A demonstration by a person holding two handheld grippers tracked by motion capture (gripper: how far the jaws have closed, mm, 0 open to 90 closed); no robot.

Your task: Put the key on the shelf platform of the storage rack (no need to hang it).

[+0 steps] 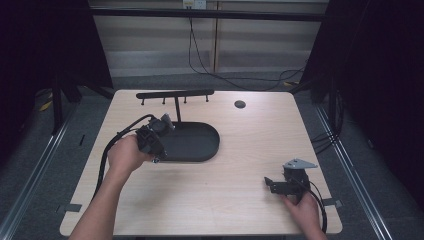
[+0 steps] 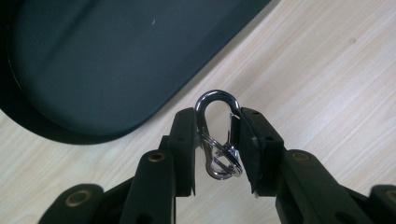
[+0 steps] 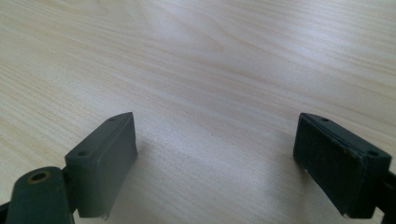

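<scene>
The left tool (image 2: 217, 135) is closed on a silver carabiner clip (image 2: 217, 133), its two black jaws pressing the clip's sides, as the left gripper view shows at lower centre. The clip's rounded loop stands up above the jaw tips, and a small ring hangs at its lower end between the jaws. It is held above the pale wood counter (image 2: 327, 70), just beside the curved edge of the black oval base (image 2: 107, 60) that takes up the upper left of that view.

In the high view the left tool (image 1: 159, 131) sits left of centre, over the left end of the oval base (image 1: 195, 142). The left hand (image 1: 127, 154) wraps its body, with the forearm coming up from the bottom edge at a slant toward the right. A thin post rises from the base to a black bar with short pegs (image 1: 175, 94) near the counter's far edge.

The right tool (image 1: 272, 184) rests at the lower right of the high view, held by the right hand (image 1: 302, 205), pointing toward the left of the frame. Its jaws stand wide apart with nothing between them, over bare counter in the right gripper view (image 3: 215, 154).
</scene>
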